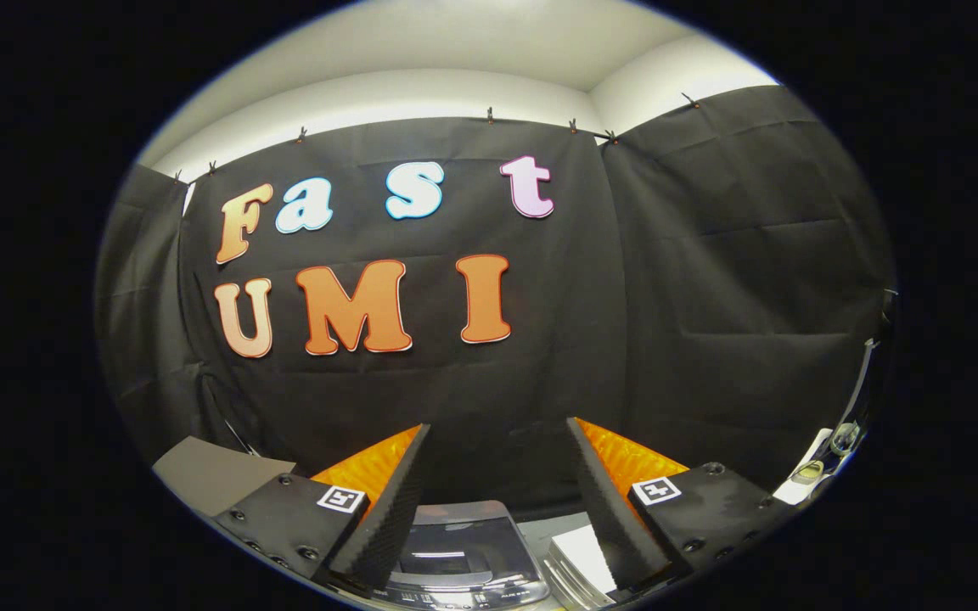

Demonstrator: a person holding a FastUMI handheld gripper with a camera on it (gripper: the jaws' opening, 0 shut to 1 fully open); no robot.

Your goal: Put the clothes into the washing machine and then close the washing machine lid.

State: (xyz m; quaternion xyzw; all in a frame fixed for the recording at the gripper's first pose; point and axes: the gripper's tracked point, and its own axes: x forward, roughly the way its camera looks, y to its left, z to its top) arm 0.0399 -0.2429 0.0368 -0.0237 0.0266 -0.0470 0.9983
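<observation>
My gripper (497, 441) is open, its two black ribbed fingers (391, 509) with orange backs spread wide and nothing between them. It is held high and points at the black cloth wall. Below, between the fingers, lies the washing machine (459, 552), seen from above with its dark glossy lid down and a control strip along the near edge. I see no clothes in this view.
A white stacked object (578, 560) sits just right of the machine, partly behind the right finger. A grey flat surface (213, 475) lies beyond the left finger. Some small items (812, 471) sit at the far right by the wall.
</observation>
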